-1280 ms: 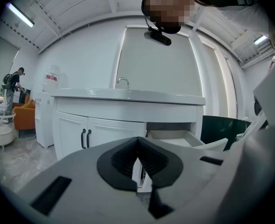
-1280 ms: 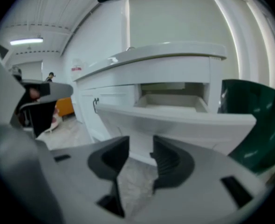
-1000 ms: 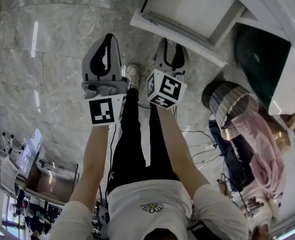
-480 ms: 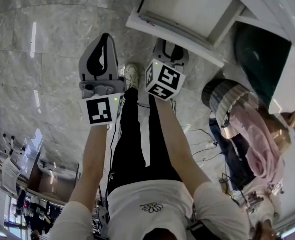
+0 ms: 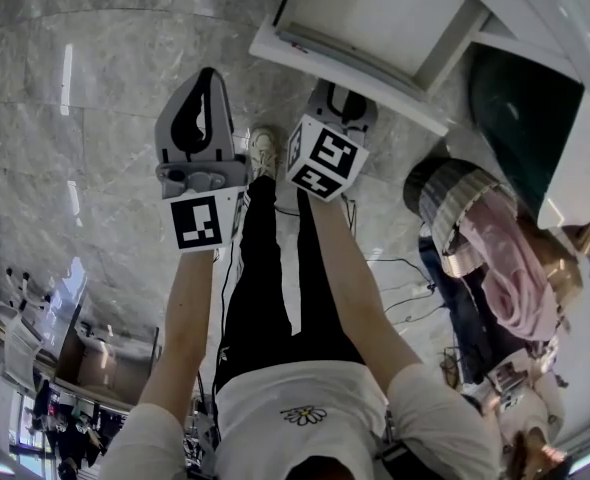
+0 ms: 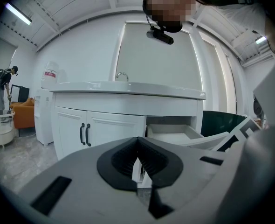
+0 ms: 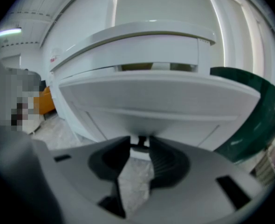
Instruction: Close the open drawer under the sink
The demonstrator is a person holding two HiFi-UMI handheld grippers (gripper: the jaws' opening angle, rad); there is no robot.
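While just narrowing right gripper (image 7: 137,140) around small dark handle (image 7: 140,145) of glossy white drawer (image 7: 156,97), not yet pressing it; holding left gripper (image 6: 137,139) pinched shut, empty, left of drawer

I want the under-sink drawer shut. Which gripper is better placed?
Right. The right gripper is close to the drawer, its handle between jaws that have just been closing; the left gripper, shut, sits back from the cabinet.

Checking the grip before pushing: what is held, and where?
Nothing yet: the right gripper, jaws just closing, straddles the drawer handle unclamped; left gripper is shut, empty.
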